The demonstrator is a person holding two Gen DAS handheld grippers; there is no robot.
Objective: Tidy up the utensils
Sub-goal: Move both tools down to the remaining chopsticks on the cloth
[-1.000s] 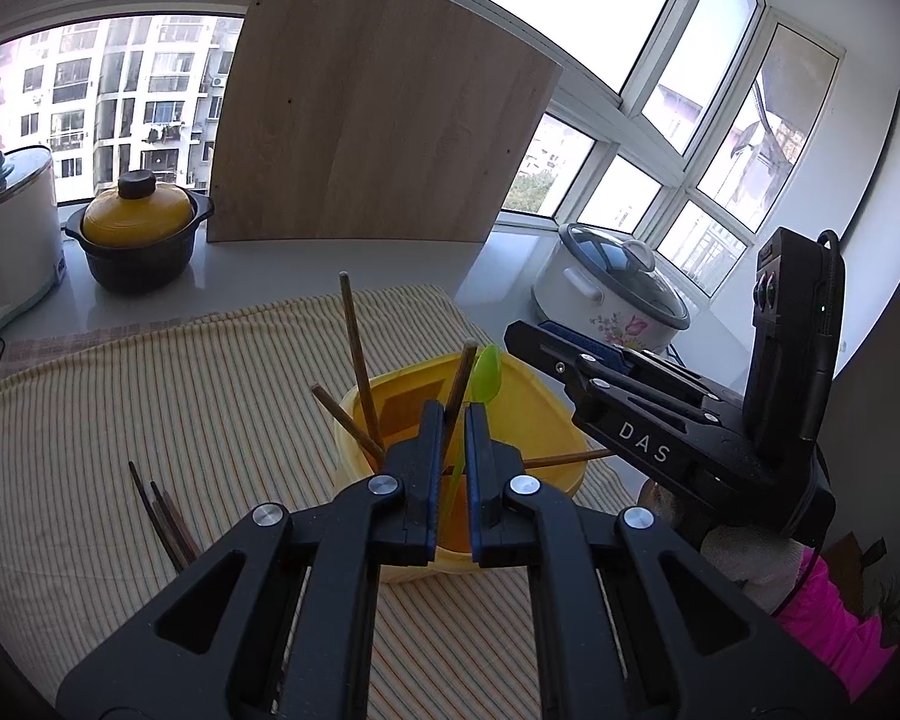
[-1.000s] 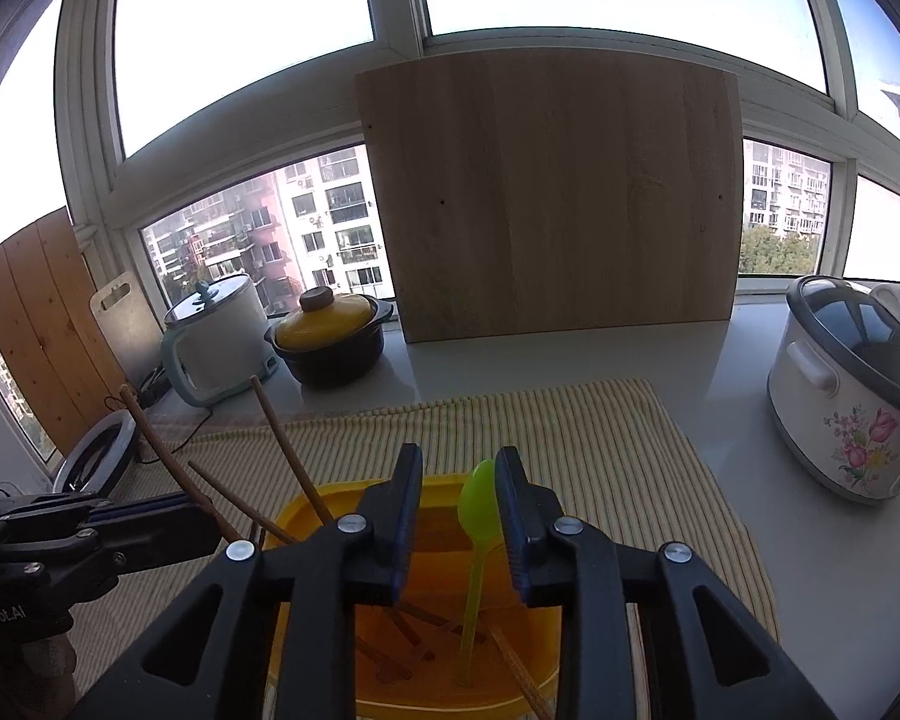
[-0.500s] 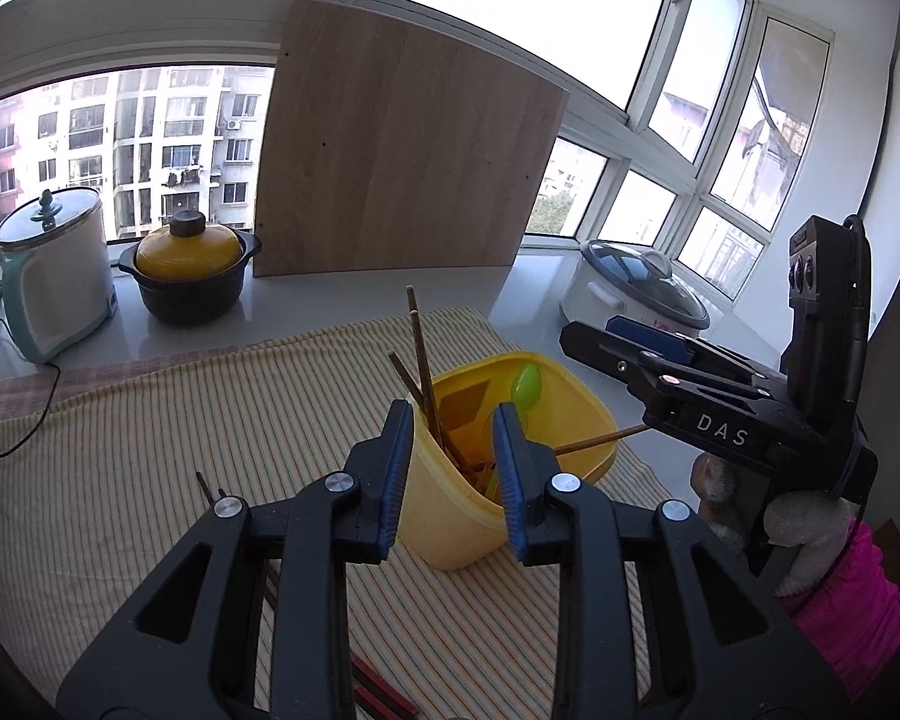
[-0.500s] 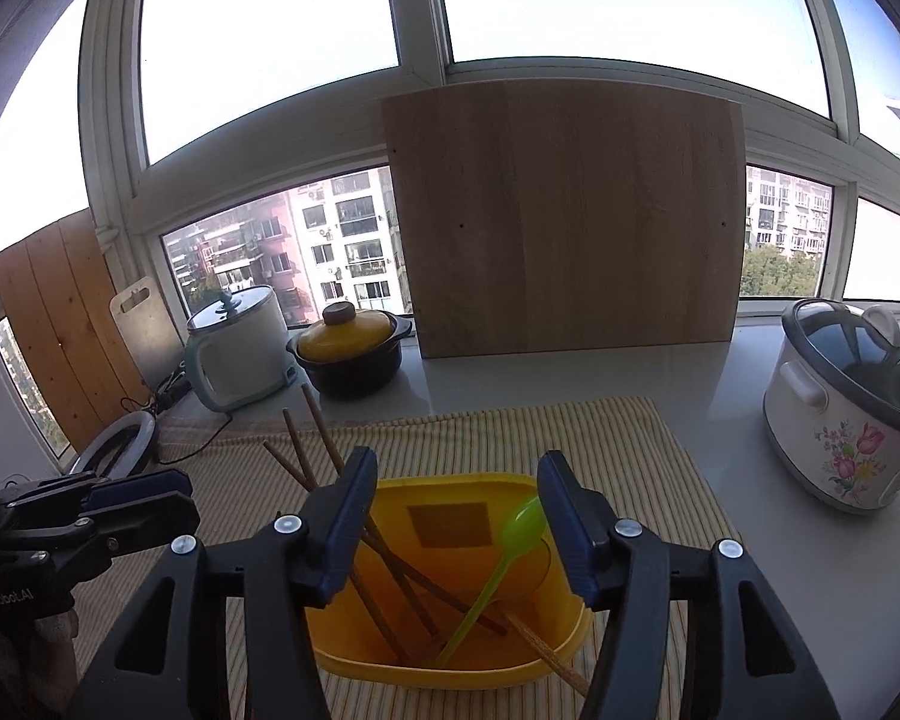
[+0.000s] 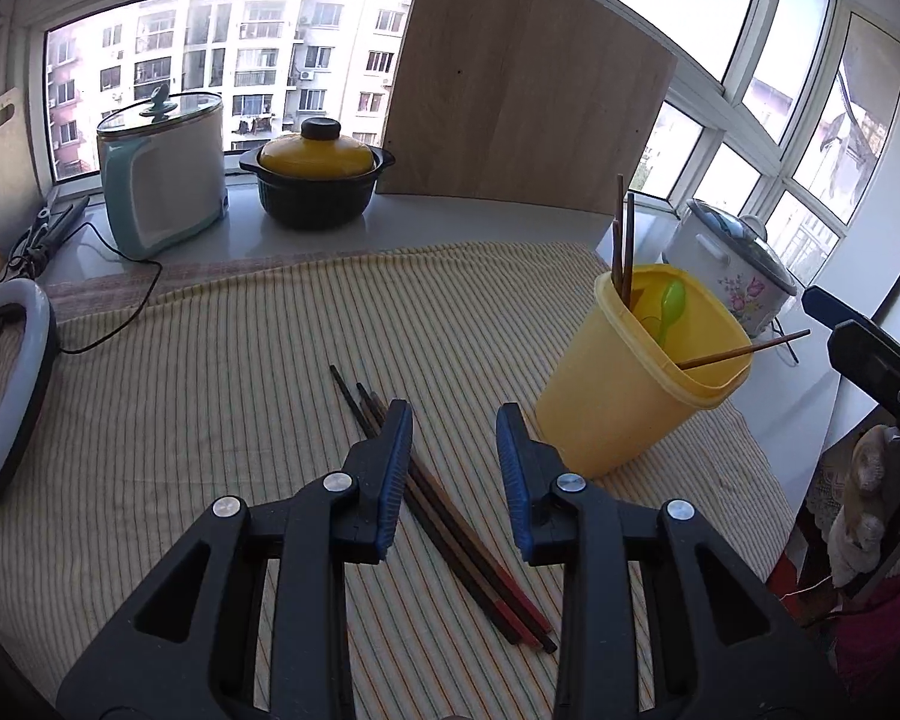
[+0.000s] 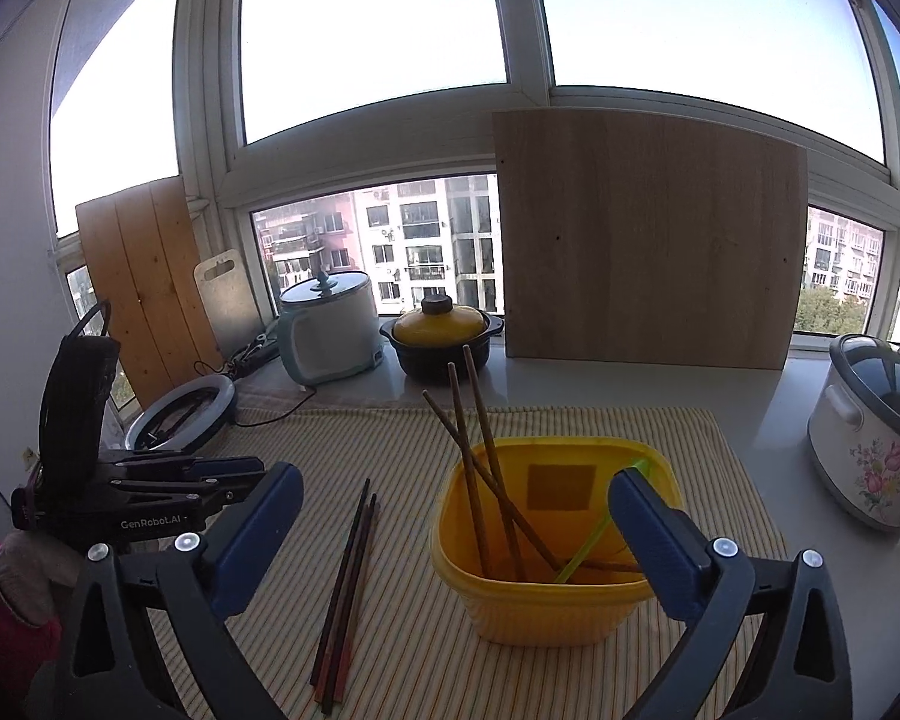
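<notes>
- Windows run along the back of a pale counter [image 6: 750, 396]; a striped cloth [image 5: 222, 396] covers its working area.
- Yellow container [image 6: 546, 606]: stands upright on the cloth, toward the right side in the left wrist view.
- Contents of the container: several brown chopsticks [image 6: 480, 468] leaning out over the rim, plus a green spoon [image 5: 671, 306] with its bowl uppermost.
- Loose chopsticks [image 5: 450, 516]: a dark bundle lying flat on the cloth, just beside the container and apart from it (some ends are reddish).
- Left gripper [image 5: 455, 426]: jaws have just been opening and stand part-way apart; nothing is between them. It hangs over the loose chopsticks, with the left finger in front of the bundle. Contact with the bundle cannot be judged.
- Right gripper [image 6: 453, 516]: jaws have just been opening and now stand spread wide, one finger on each side of the container in the right wrist view; the pads do not press on it, and nothing is held.
- Background items on the counter: a wooden board [image 6: 648, 240] propped against the window, a black pot with a yellow lid [image 5: 315, 180], a pale blue cooker [image 5: 162, 174], a floral cooker [image 6: 870, 462] and a ring light [image 5: 6, 384].
</notes>
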